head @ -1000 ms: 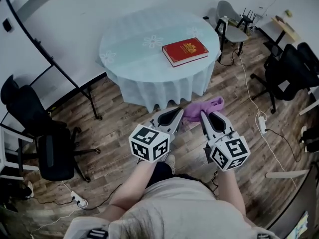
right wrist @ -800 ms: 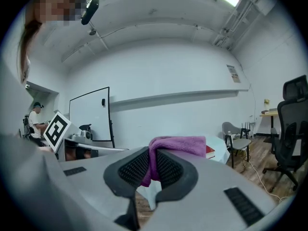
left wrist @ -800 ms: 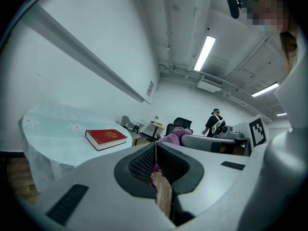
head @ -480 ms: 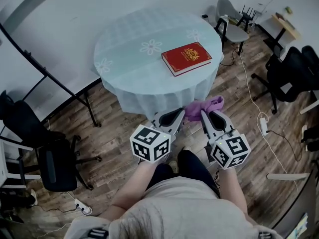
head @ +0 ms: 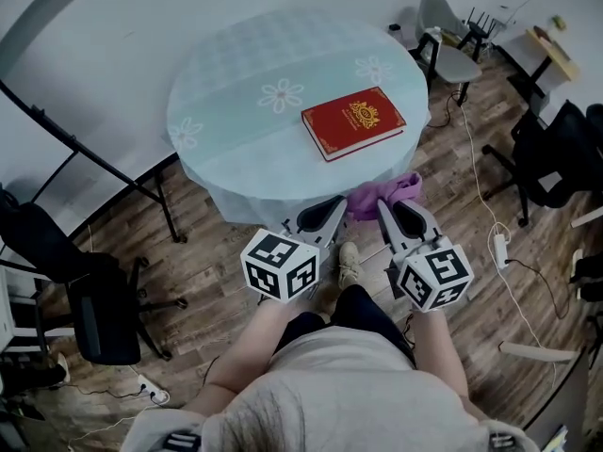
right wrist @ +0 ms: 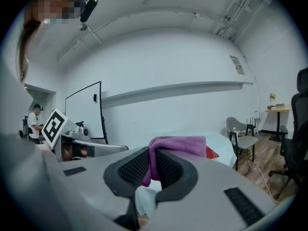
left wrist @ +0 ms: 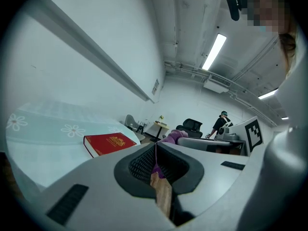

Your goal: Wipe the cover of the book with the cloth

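Note:
A red book (head: 353,122) with a gold emblem lies closed near the right rim of a round table (head: 254,55) under a pale floral cloth. I stand on the floor short of that table. A purple cloth (head: 382,196) stretches between my two grippers, just below the table's edge. My left gripper (head: 334,203) is shut with a thin strip of the cloth in its jaws. My right gripper (head: 388,205) is shut on a thick fold. The left gripper view shows the book (left wrist: 109,143) ahead and the cloth (left wrist: 172,136). In the right gripper view the cloth (right wrist: 178,146) hides most of the book (right wrist: 212,152).
Black office chairs stand at the left (head: 89,299) and right (head: 556,158), a grey chair (head: 443,36) beyond the table. A whiteboard stand's leg (head: 113,158) crosses the left. Cables and a power strip (head: 497,243) lie on the wood floor. A person (left wrist: 221,124) stands far off.
The table and book have drawn nearer and lower in the head view as I step toward them. Both grippers keep their hold on the cloth.

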Demonstrator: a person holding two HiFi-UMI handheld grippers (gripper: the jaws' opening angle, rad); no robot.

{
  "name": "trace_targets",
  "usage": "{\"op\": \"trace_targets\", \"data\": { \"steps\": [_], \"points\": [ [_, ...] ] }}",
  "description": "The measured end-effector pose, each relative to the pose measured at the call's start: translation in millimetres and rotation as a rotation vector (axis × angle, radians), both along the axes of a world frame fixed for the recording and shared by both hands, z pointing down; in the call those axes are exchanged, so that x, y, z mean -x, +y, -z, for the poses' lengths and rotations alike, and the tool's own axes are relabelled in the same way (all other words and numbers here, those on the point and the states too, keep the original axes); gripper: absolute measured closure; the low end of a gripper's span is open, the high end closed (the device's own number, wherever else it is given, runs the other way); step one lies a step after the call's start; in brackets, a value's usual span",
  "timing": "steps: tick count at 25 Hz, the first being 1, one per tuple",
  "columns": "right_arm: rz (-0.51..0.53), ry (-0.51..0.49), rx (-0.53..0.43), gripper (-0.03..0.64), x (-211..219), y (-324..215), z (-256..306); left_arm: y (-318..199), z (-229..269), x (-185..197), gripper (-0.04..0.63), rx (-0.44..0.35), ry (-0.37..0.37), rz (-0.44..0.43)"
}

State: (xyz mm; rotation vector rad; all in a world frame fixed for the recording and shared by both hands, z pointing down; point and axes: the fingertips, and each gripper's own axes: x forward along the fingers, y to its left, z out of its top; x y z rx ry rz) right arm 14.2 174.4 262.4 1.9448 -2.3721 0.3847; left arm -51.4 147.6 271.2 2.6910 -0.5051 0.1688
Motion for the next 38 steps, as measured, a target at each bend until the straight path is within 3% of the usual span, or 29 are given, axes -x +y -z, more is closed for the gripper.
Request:
{"op": "trace_targets", "data": {
  "steps": [22,38],
  "points": [
    [0.209,-0.013,0.027,0.565,-101,-199,-7,-186,-6,-102,0.569,0.023,-0.015,0.169],
    [0.298,-0.029,0.086,0.565,-114,-243,-33,-228,-24,-108,0.569,0.064,-0.060,0.263]
  ]
}}
